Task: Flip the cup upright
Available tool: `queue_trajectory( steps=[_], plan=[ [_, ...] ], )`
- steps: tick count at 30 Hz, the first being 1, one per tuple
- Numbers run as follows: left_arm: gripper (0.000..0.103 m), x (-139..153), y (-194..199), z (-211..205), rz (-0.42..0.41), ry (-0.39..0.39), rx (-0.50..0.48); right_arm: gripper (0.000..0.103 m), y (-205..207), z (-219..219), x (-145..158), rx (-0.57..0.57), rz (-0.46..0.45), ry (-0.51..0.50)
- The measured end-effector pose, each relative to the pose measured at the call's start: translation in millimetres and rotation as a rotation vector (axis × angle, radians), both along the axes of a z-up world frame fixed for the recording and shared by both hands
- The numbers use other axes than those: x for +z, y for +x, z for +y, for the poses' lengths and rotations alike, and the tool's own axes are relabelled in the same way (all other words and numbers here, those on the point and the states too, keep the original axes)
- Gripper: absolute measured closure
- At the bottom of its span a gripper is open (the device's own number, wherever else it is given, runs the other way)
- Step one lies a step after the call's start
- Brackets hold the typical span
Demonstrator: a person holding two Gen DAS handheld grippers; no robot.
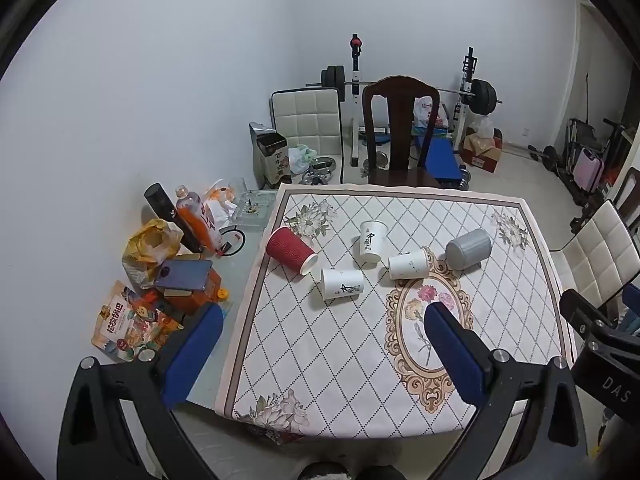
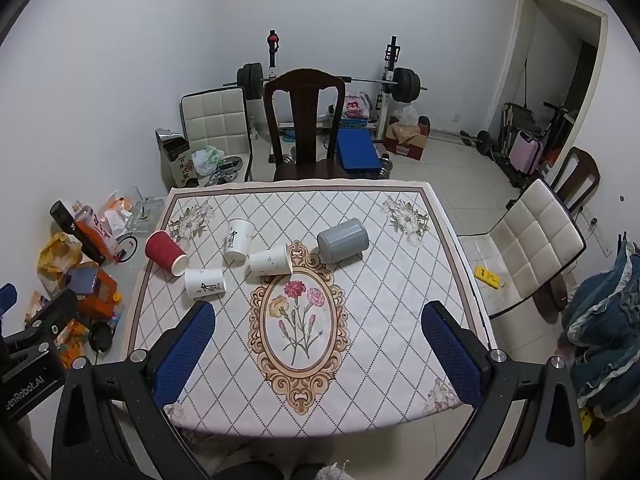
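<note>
Above the near edge of the patterned tablecloth point(image 2: 360, 320) hang both grippers — the left gripper point(image 1: 324, 344) and right gripper point(image 2: 318, 344) spread wide, holding nothing; beyond them four cups lie on their sides — a red ribbed cup point(image 1: 289, 254), two white paper cups point(image 1: 342, 284) point(image 1: 409, 265), a grey cup point(image 1: 469, 248); a third white cup point(image 1: 371, 240) stands upright among them.
</note>
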State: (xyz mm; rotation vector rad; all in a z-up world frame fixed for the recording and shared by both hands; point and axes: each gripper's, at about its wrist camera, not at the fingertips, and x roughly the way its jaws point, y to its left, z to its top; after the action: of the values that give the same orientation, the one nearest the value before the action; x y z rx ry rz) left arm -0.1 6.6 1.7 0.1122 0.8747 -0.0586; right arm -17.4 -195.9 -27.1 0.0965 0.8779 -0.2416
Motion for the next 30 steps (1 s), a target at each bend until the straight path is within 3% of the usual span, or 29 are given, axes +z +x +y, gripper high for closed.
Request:
queue_trajectory(
  steps=[30],
  plan=[
    [0.0, 11.4, -4.6, -9.2, 0.002, -0.003, 0.0, 0.0, -0.6, 1.1, 0.5, -0.001, 0.001, 0.0]
  ],
)
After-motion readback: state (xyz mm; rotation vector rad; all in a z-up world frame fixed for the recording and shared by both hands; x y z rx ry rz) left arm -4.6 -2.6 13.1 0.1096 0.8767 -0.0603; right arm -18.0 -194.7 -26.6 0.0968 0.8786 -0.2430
